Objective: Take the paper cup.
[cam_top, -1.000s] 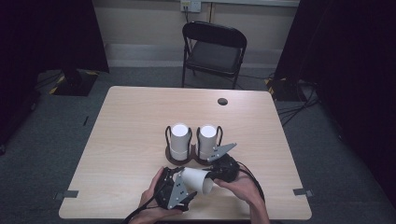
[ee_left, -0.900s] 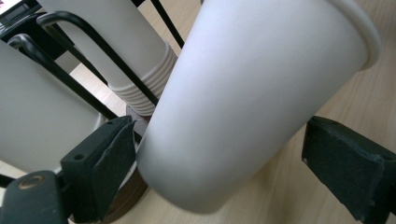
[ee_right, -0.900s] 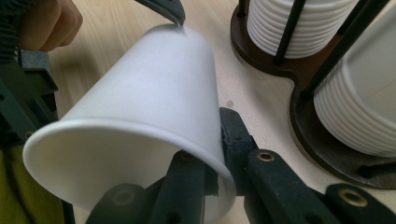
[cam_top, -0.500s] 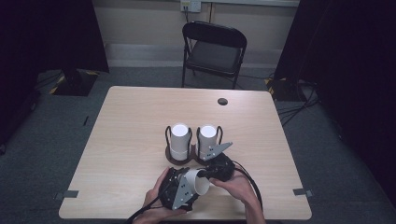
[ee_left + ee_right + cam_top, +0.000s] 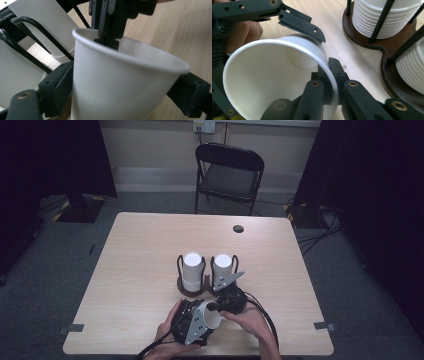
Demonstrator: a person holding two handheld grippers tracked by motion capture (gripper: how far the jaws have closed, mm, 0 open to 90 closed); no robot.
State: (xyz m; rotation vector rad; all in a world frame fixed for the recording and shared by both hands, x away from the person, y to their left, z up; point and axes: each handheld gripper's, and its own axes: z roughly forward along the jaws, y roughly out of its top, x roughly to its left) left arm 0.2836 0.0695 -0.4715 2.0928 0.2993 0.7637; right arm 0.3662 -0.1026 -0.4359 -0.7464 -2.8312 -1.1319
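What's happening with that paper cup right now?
Left hand-held gripper clamps paper cup body. Right hand-held gripper pinches its rim. Cup rack close behind, not blocking.

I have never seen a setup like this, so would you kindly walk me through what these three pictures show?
There is no robot here: a person sits at a wooden table and holds a hand tool with a two-jaw claw in each hand. The high view looks down from above the person's side. The other two pictures come from small cameras riding on each claw, looking along its black jaws.

On the table stands a dark wooden holder with wire posts, carrying two stacks of white paper cups.

One loose paper cup is held between both tools. The left claw grips its body from the outside. The right claw pinches its rim, one jaw inside the cup and one outside.
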